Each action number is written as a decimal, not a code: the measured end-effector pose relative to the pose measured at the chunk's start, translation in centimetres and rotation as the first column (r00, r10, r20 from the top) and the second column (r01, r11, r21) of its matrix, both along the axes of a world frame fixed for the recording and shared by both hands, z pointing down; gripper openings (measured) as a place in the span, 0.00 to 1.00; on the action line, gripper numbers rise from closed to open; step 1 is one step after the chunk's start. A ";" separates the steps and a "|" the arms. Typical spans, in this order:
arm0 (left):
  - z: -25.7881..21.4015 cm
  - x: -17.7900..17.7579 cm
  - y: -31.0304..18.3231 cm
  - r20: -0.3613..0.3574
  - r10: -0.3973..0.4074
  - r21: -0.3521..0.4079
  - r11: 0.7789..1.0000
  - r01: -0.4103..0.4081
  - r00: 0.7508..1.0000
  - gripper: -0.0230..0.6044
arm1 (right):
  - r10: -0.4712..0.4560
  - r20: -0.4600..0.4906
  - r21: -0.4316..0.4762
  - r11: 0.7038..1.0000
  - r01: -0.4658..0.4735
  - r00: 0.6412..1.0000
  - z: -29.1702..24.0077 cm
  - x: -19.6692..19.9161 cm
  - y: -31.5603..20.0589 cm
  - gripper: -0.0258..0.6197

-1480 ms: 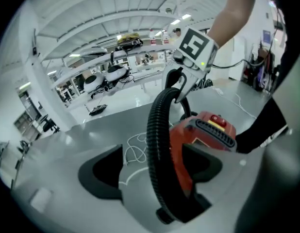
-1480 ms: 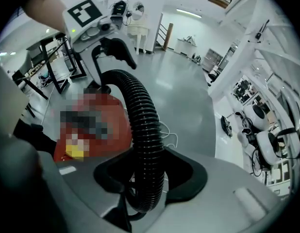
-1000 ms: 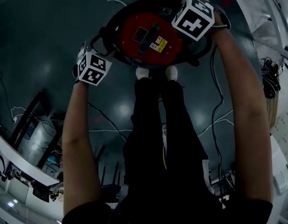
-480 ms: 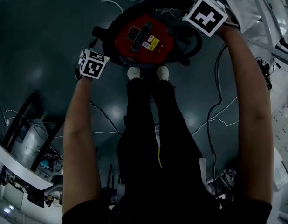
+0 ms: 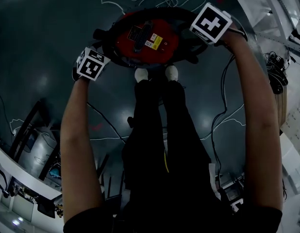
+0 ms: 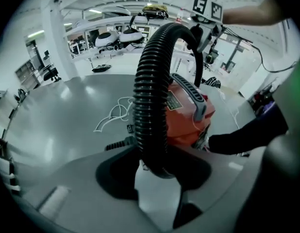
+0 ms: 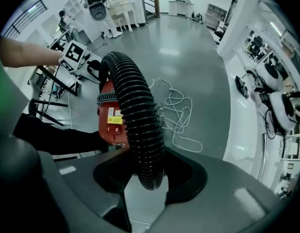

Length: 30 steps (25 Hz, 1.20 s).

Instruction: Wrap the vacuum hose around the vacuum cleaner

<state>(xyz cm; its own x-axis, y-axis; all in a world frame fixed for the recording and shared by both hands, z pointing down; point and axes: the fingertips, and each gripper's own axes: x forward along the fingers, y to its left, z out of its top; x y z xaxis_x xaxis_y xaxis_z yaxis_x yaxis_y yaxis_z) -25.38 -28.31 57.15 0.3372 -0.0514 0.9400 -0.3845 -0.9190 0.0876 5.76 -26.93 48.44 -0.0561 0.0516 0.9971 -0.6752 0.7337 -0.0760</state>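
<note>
There is one red vacuum cleaner (image 5: 145, 38) on the floor (image 5: 43, 42) just ahead of the person's two white shoes (image 5: 141, 74), with one black ribbed hose (image 6: 150, 96) and two grippers on it. The left gripper (image 6: 156, 165) has just been closing its jaws and now pinches the hose between them, and the right gripper (image 7: 147, 178) is clenched on the same hose further along. The hose's length runs from side to side, climbing out of each pair of jaws and bowing round the far side of the vacuum cleaner from one gripper to the other.
</note>
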 end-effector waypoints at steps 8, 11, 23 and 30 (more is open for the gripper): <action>-3.0 0.0 -3.6 0.069 0.089 0.010 0.996 -0.090 0.994 0.33 | 0.061 0.016 -0.138 0.989 -0.058 0.998 0.7 -0.2 2.9 0.31; -4.1 0.1 -5.3 0.089 0.123 0.021 0.992 -0.126 0.988 0.33 | 0.084 0.025 -0.175 0.982 -0.078 0.996 0.0 -0.3 2.9 0.31; -1.9 3.5 -9.4 0.187 0.237 -0.064 0.971 -0.229 0.953 0.34 | 0.265 0.005 -0.397 0.886 -0.241 0.964 4.0 0.1 6.4 0.31; 0.3 4.7 -10.5 0.160 0.144 -0.025 0.990 -0.142 0.977 0.34 | 0.375 0.043 -0.272 0.896 -0.350 0.926 8.5 1.0 4.8 0.32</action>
